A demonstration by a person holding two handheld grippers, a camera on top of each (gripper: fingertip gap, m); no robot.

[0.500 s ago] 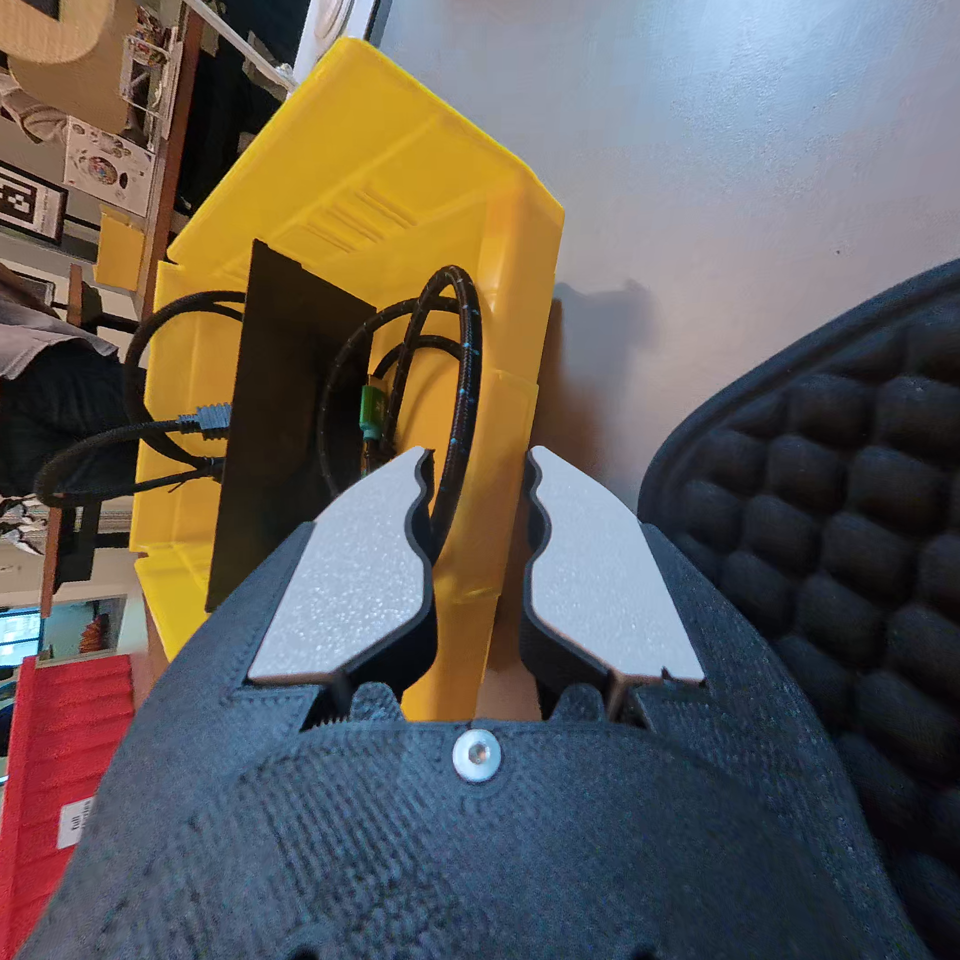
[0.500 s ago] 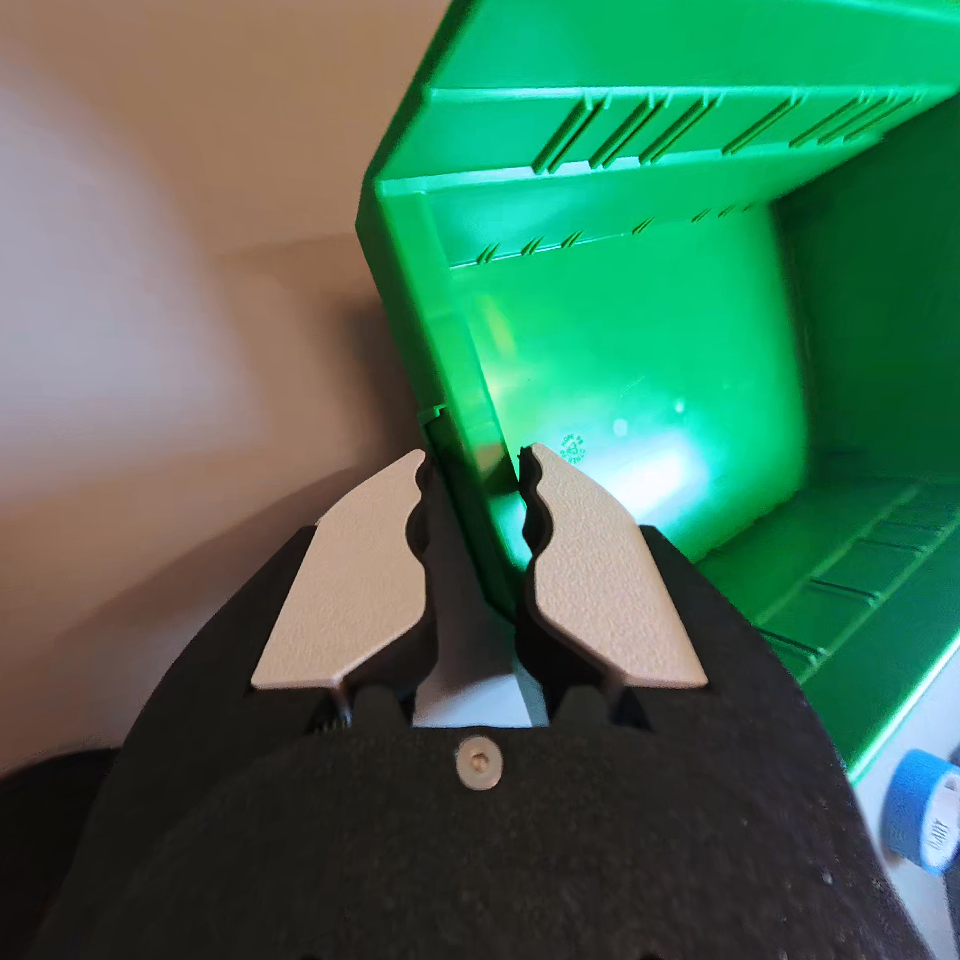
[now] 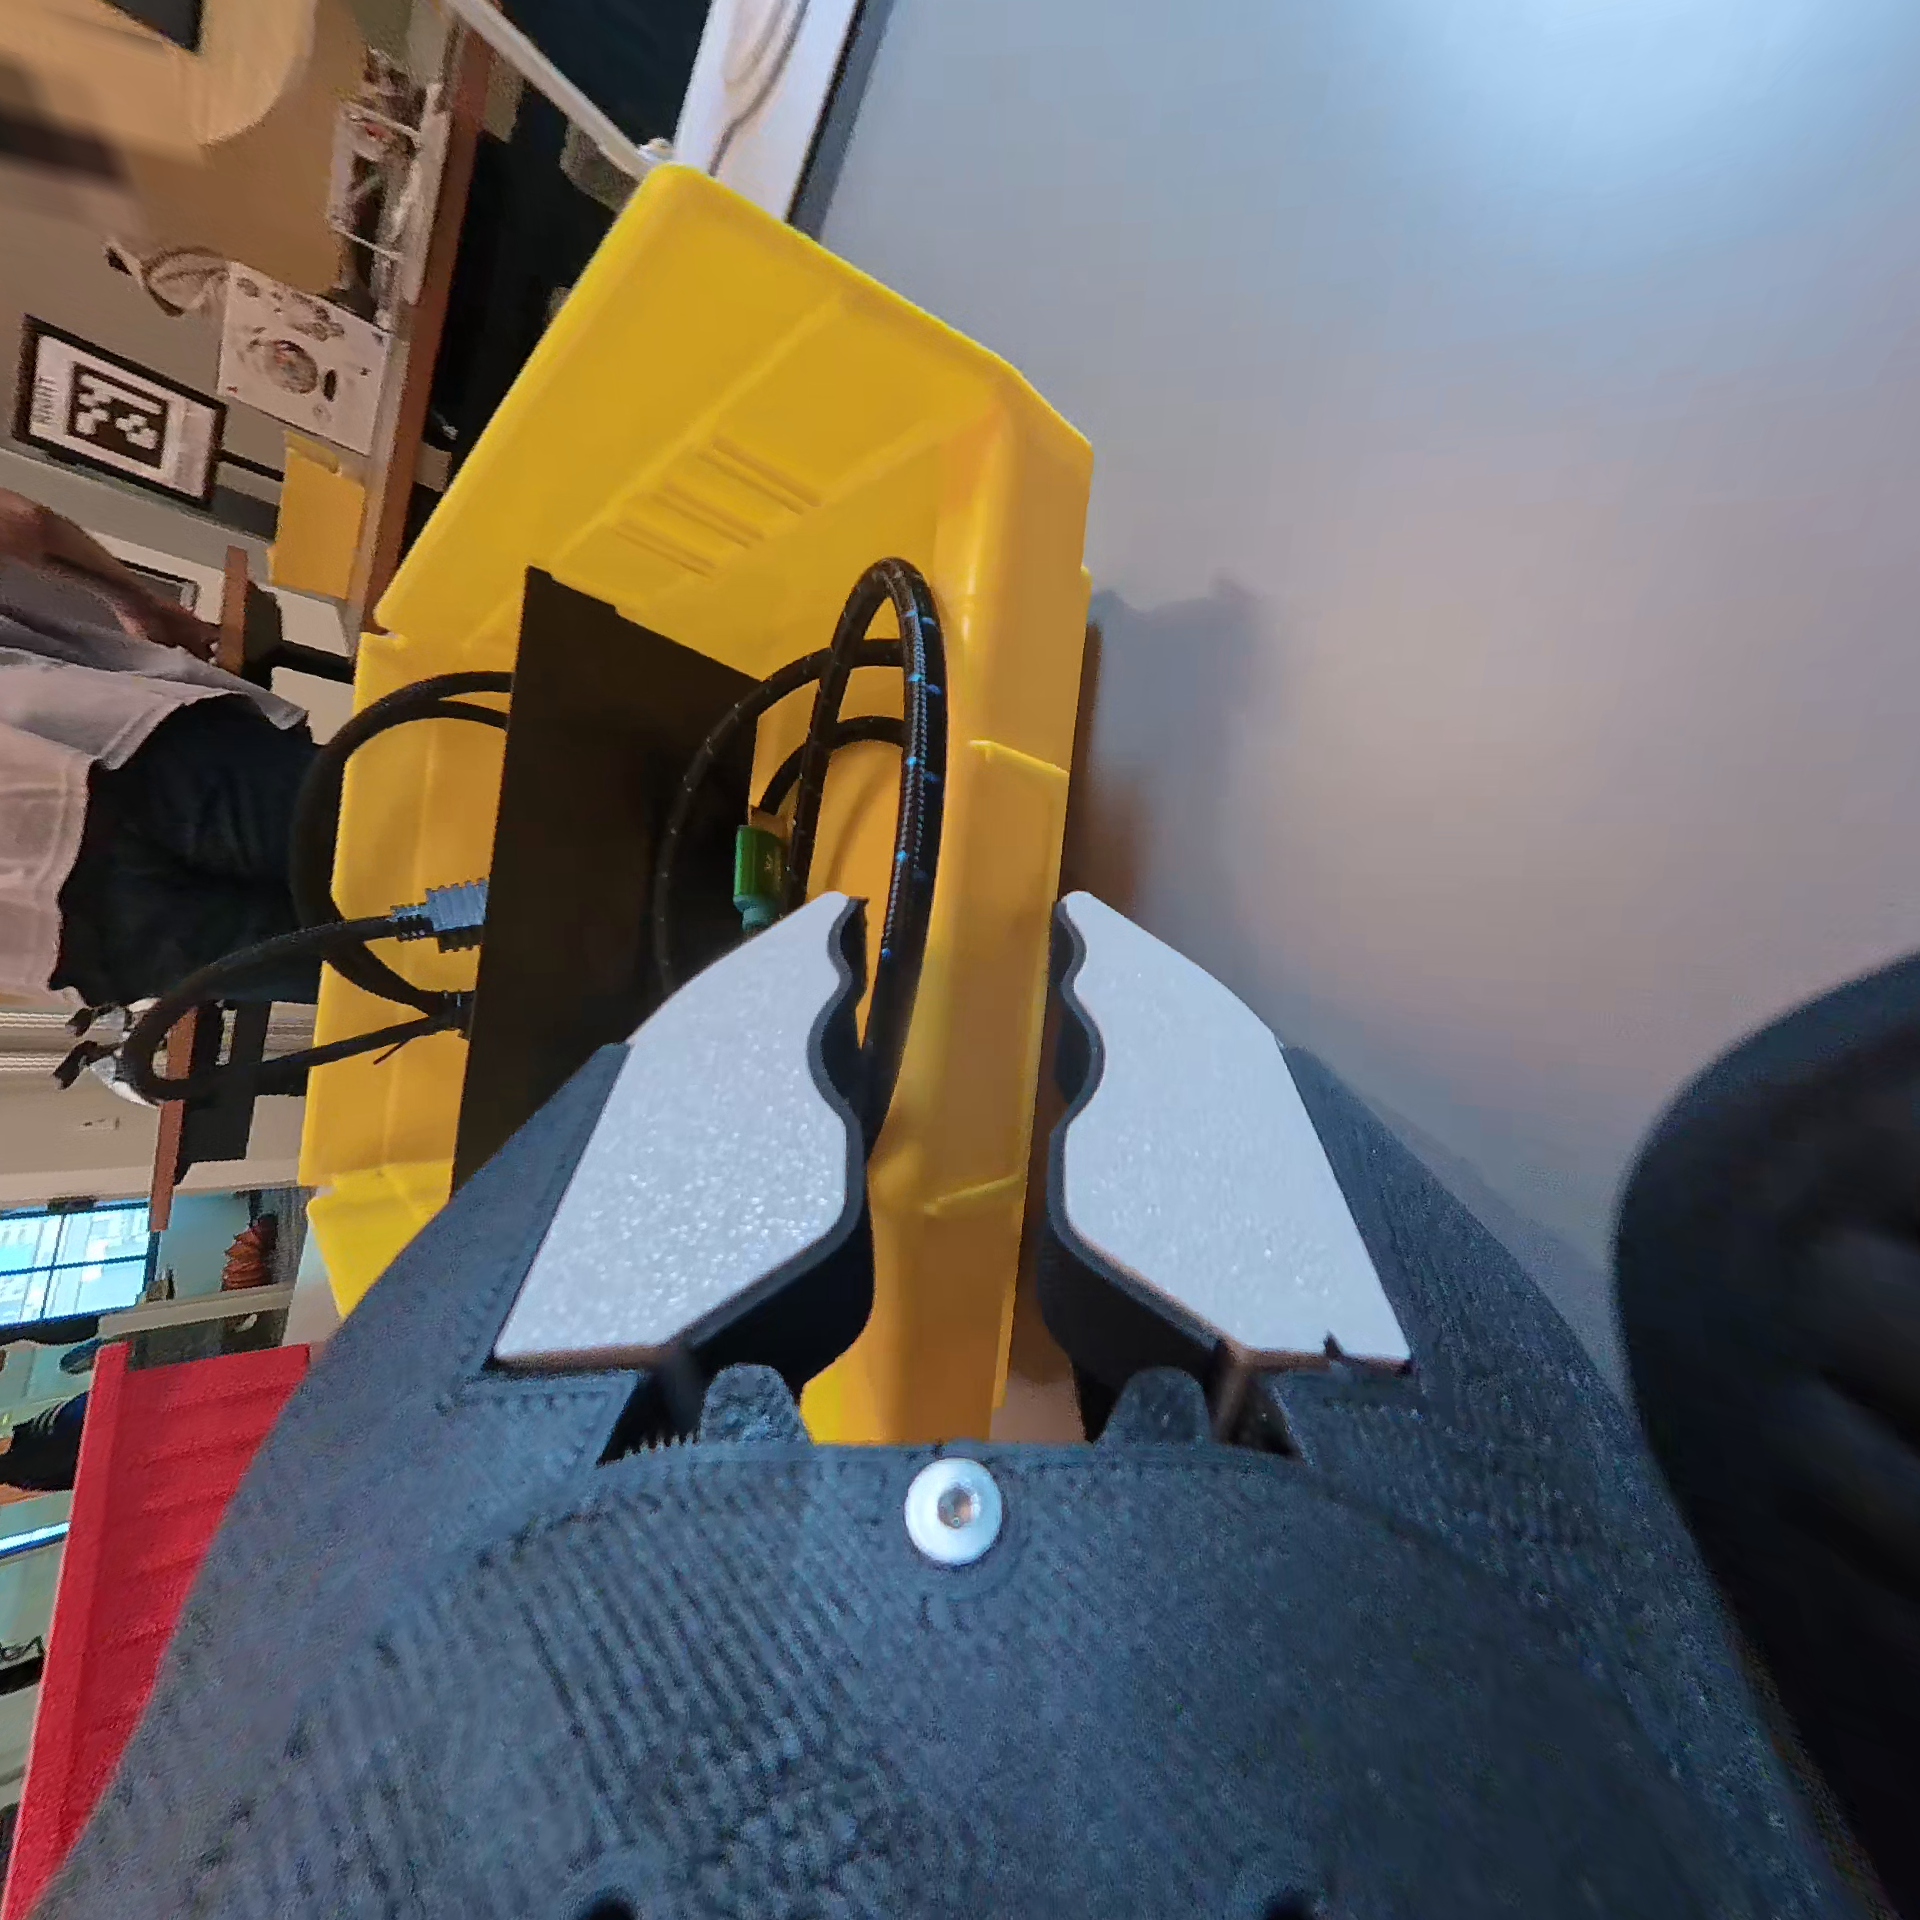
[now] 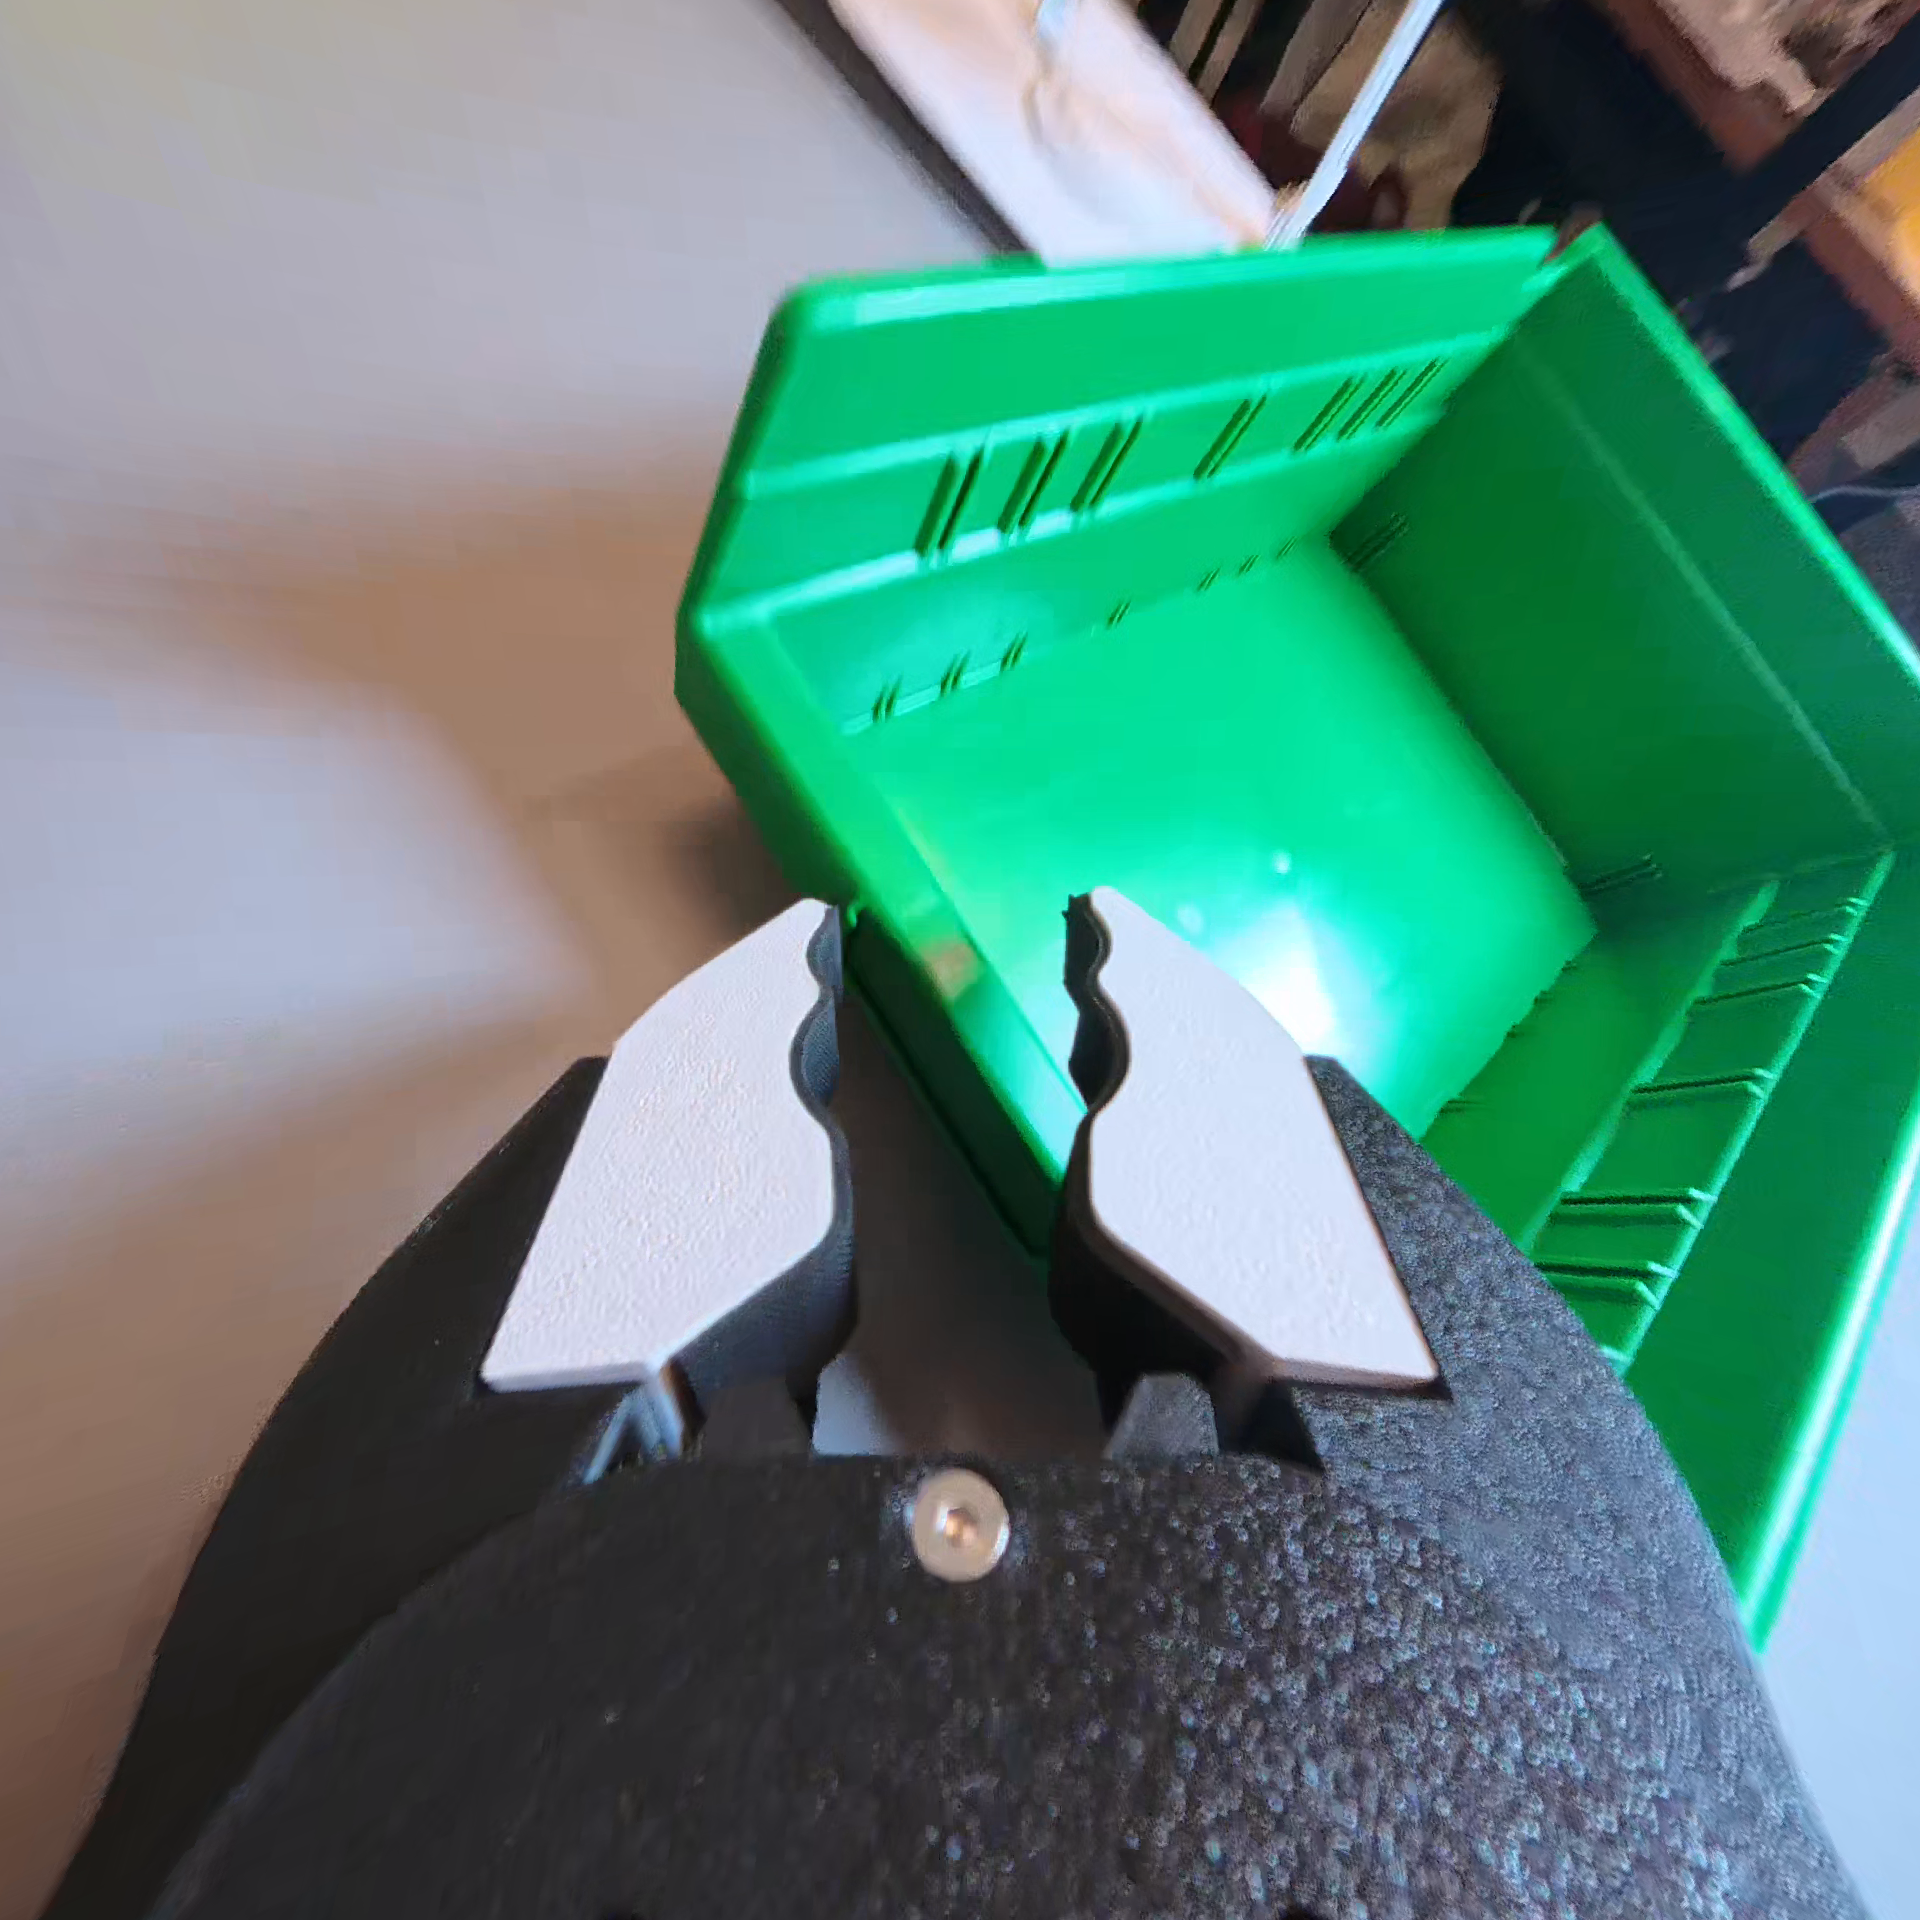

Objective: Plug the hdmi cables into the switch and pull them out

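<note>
Right gripper: your jaws, half a second ago tight astride the green bin wall, now stand apart, wall loose between. Left gripper: apart, unchanged, empty. Switch and hdmi cables: yellow bin, eleven o'clock. Plugging not begun.

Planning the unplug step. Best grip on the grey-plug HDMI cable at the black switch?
Grip the ribbed grey plug itself, not the braided cable. It juts out from the black switch over the yellow bin edge, so bring the left claw from that open side, probably.
</note>
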